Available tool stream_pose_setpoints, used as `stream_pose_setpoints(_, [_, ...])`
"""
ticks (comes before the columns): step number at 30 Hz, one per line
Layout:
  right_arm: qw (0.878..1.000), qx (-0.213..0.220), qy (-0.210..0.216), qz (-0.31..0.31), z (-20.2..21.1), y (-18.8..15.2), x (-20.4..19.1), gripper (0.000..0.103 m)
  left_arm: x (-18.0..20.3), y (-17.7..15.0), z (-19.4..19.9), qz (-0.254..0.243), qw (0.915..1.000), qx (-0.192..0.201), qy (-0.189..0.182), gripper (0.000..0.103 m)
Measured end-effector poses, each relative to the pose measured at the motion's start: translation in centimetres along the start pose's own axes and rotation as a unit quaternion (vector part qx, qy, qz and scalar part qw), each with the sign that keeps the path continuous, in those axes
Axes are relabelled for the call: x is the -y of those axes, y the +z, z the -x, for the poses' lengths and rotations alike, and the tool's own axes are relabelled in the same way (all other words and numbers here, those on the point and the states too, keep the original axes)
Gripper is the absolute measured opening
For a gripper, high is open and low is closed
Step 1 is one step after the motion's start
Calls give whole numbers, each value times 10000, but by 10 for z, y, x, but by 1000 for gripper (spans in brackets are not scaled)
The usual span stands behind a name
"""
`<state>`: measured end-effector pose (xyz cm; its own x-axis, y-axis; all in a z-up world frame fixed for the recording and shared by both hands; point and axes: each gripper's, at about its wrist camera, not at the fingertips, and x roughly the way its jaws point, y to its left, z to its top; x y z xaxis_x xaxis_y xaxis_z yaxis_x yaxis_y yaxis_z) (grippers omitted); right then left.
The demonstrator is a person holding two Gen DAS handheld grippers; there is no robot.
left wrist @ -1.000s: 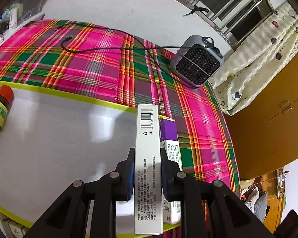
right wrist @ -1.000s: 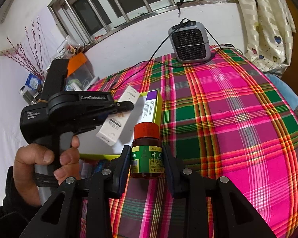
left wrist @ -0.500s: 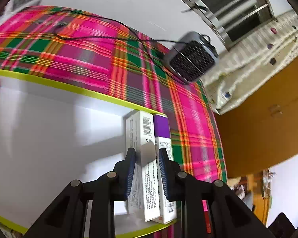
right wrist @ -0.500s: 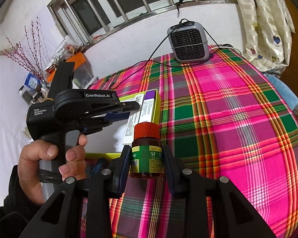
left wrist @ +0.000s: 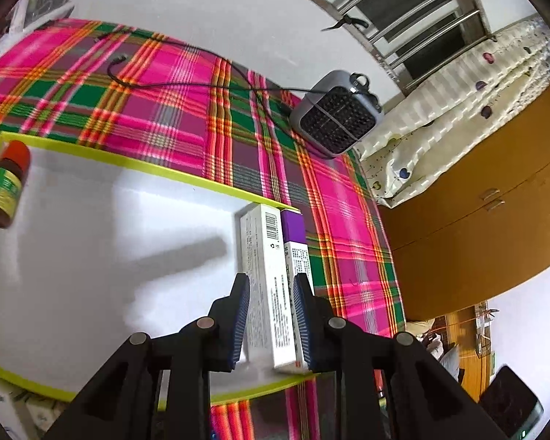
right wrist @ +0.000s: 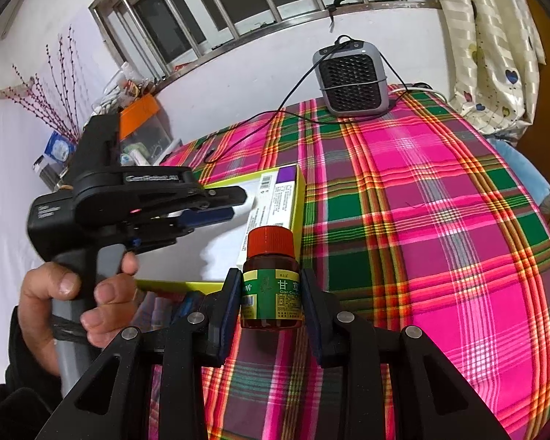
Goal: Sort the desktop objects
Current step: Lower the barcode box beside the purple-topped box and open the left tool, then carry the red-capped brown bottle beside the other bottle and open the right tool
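A white tray (left wrist: 91, 256) with a lime rim lies on the plaid cloth. At its right end a white box (left wrist: 266, 256) lies flat beside a purple-topped box (left wrist: 295, 242). My left gripper (left wrist: 273, 315) hovers just above the white box, jaws slightly apart and holding nothing. A brown bottle (left wrist: 3, 187) with a red cap stands at the tray's left end. In the right wrist view my right gripper (right wrist: 270, 278) is shut on a second brown bottle (right wrist: 275, 293) with a red cap and green label. There the left gripper (right wrist: 238, 206) hangs over the tray (right wrist: 220, 256).
A grey fan heater (right wrist: 352, 80) stands at the table's far edge, its black cable (left wrist: 187, 88) trailing across the cloth. A person's hand (right wrist: 66, 293) grips the left handle. Clutter and twigs lie far left; a curtain and wooden cupboard (left wrist: 476, 220) stand right.
The left gripper let go of the white box, which now lies flat in the tray beside the purple box, and drew back upward. The right gripper kept still with its bottle.
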<state>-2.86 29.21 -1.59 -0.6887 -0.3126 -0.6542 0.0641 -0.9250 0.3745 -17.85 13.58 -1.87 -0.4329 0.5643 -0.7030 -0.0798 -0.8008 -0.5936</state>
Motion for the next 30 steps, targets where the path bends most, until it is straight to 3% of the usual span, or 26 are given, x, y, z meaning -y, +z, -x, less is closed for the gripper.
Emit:
stream_pose_setpoints(10, [9997,-69,159,188,-9,10,-27,34,-26,6,53,-119,9990,402,143,25])
stream_pose_setpoints(17, [9992,-129,291,222,-21,18,-43,34,-46,2,74,-183,9984,480,245,25])
stream_pose_setpoints(24, [9988,-261,348,208,-38,19,-57,34,-62,-2,84,-358,9955,617,620,25])
stream_pose_setpoints(30, [9975,-445,476,263,-62,26,-73,34,-88,6,101,-441,9892,990,989,25])
